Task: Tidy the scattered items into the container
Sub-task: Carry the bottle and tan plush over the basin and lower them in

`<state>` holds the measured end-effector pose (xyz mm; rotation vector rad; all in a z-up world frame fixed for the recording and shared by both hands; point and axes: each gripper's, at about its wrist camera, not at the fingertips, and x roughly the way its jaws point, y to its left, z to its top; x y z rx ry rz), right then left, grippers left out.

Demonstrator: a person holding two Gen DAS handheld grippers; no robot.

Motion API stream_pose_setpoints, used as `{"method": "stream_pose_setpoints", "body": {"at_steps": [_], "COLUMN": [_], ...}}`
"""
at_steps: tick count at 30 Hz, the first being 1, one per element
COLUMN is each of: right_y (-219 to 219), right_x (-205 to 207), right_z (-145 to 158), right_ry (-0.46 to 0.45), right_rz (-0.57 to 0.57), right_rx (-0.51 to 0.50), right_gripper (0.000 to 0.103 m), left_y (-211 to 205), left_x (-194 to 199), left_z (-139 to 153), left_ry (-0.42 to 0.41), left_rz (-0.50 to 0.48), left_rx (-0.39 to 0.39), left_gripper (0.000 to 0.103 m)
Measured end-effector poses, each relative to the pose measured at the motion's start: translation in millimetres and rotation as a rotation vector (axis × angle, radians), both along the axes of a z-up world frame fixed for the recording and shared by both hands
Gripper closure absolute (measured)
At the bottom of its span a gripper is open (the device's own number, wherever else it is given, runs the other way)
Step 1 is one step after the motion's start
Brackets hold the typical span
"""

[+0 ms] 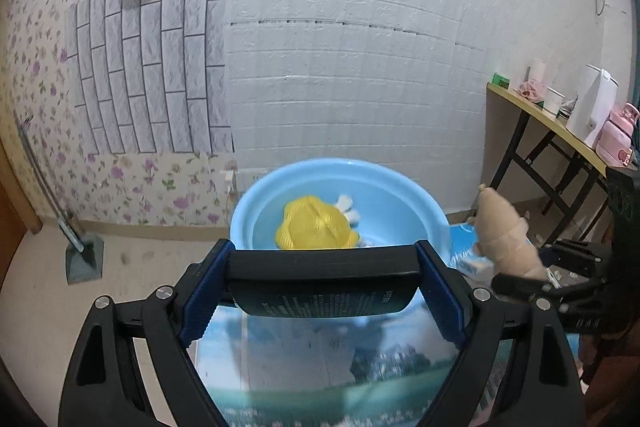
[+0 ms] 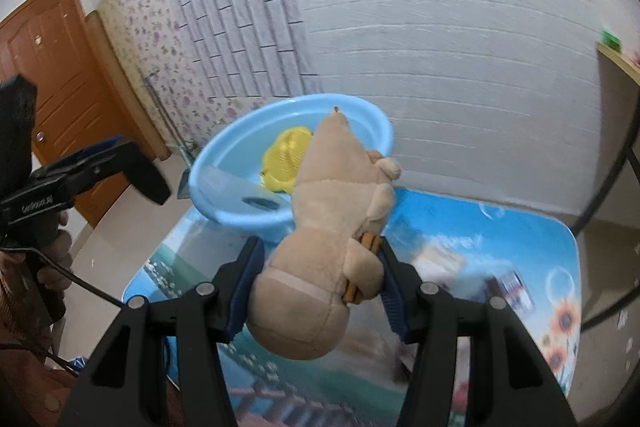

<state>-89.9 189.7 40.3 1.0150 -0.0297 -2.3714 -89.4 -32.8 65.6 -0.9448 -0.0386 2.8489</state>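
While your left wrist view looks straight over the left claw [image 1: 322, 291], you see its blue ribbed pads clenched on a dark, smooth, flat-sided bottle [image 1: 320, 297] with pale print, held crosswise in the lower middle of the frame; the right wrist view shows that same claw only from the side at the left edge, with the bottle a dark blur past its tips. Your right claw [image 2: 316, 283] grips a tan plush toy [image 2: 328, 223], fuzzy and rounded, its snout aimed at the upper middle of the frame; the left view catches this toy only at the right edge. Both views show the light blue plastic basin [image 1: 400, 183], round and glossy, on the far end of the worktop [image 2: 500, 227], which wears a shiny printed cover with sky and sunflowers. Inside the basin lies a yellow ribbed object [image 1: 316, 227]; only the left view shows the white bits beside it. A blurred white and blue box [image 1: 474, 263] lies on the worktop below the toy in the left view.
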Motion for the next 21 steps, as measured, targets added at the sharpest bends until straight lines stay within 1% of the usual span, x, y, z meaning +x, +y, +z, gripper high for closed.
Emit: {"method": "stream_pose_setpoints", "body": {"at_steps": [6,11,15,18,21], "right_y": [-28.2,-42.2,-51.1,-55.8,-64.9], "right_x": [-23.2,-45.0,-53.9,-59.3,-63.2], "right_z": [-2.2,-9.4,-13.8,-18.3,-20.9], "right_ry": [0.004,-0.031,-0.033,-0.045,-0.037], "right_rz": [0.051,0.068,0.084,0.078,0.067], "right_rx": [0.008,0.006,0.023,0.038,0.054], "right_gripper": [0.049,0.049,0.049,0.048,0.048], "left_y": [4.8,8.0,10.6,10.5,11.8], "left_x": [-30.1,-55.9,-65.1,-74.5,-85.4], "left_z": [-5.3,-20.5,-32.8,-43.7,-54.8], "left_ry": [-0.002,-0.04,-0.061,-0.099,-0.153], "left_rz": [-0.024,-0.035,-0.051,-0.061,-0.082], "left_rx": [0.001,0.006,0.001,0.002,-0.011], "left_gripper": [0.014,0.014,0.014,0.014,0.014]}}
